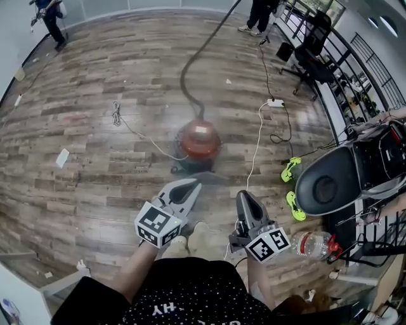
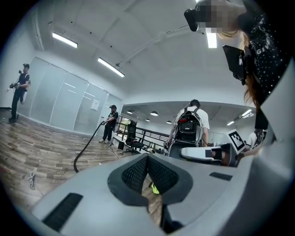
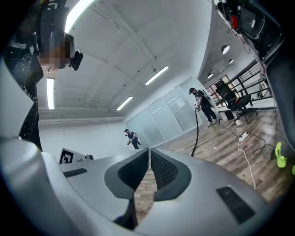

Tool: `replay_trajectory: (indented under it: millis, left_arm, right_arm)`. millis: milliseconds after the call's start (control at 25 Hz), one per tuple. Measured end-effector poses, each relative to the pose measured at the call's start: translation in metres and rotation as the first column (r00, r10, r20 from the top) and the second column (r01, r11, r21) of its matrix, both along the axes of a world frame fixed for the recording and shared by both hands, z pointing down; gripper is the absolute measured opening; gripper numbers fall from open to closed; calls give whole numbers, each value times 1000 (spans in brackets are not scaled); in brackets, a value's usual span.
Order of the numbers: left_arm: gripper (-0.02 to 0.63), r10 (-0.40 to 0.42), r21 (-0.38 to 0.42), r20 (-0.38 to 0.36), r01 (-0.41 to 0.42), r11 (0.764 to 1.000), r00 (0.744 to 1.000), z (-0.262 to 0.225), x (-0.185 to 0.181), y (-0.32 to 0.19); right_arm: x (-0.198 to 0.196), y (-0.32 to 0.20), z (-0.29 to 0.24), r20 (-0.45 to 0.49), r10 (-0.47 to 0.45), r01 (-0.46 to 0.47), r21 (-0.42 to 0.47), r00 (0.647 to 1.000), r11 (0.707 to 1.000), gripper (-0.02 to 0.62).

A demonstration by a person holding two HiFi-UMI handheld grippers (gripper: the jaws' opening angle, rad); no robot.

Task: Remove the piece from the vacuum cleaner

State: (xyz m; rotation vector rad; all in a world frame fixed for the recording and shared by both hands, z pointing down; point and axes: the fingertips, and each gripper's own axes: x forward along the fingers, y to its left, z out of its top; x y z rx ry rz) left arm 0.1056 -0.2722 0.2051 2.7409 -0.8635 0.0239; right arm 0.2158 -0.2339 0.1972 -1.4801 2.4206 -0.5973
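Wooden floor (image 1: 89, 133) fills most of the head view. One red canister vacuum cleaner (image 1: 198, 141) sits on it straight ahead of you, well apart from both grippers.

One dark hose (image 1: 189, 66) arcs off the canister towards a person (image 1: 259, 14) at the far end (the left gripper view shows them with the other end in hand). A second person (image 1: 49, 19) stands far left.

Two grippers, both low in front of you and aimed at the vacuum. Left gripper (image 1: 190, 187) and right gripper (image 1: 245, 197) are each clenched on nothing, pads meeting, only floor beyond them.

I can't tell from here which piece comes off; my guess is the hose.
- The run looks floppy, so it will give you no leverage.
- Take it at the rigid cuff where it meets the canister.
- The canister likely slides or rolls on this floor, so brace the body with the other gripper.
- Expect a snug fit: pull straight, no jerk.

Small stuff on the right:
- one white cord (image 1: 256, 147) running to one power strip (image 1: 275, 103)
- two yellow-green shoes (image 1: 291, 169)
- one plastic bottle (image 1: 309, 244) by your right gripper
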Motion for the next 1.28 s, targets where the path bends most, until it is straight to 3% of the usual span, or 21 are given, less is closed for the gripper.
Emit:
replay_trajectory:
  millis: [80, 280, 520, 720, 880, 1280]
  left_arm:
    - [8, -7, 9, 0, 7, 1000, 1000, 1, 7, -5]
    - [8, -26, 23, 77, 25, 999, 997, 17, 16, -24]
    - [8, -48, 41, 48, 46, 998, 998, 47, 21, -47]
    - [8, -58, 23, 57, 57, 998, 997, 92, 20, -73]
    - [8, -66, 23, 50, 65, 998, 997, 135, 18, -82]
    - [8, -55, 24, 28, 54, 998, 998, 255, 31, -107]
  right_arm:
    - [10, -7, 1, -20, -33, 33, 5, 999, 999, 11]
    - [31, -29, 6, -55, -95, 97, 17, 994, 995, 11]
    - [48, -56, 43, -70, -116, 119, 38, 991, 992, 11]
    - [67, -82, 77, -72, -29, 34, 70, 997, 997, 11]
    - [76, -89, 117, -88, -13, 20, 80, 996, 997, 11]
    - [70, -112, 241, -76, -83, 90, 92, 994, 992, 11]
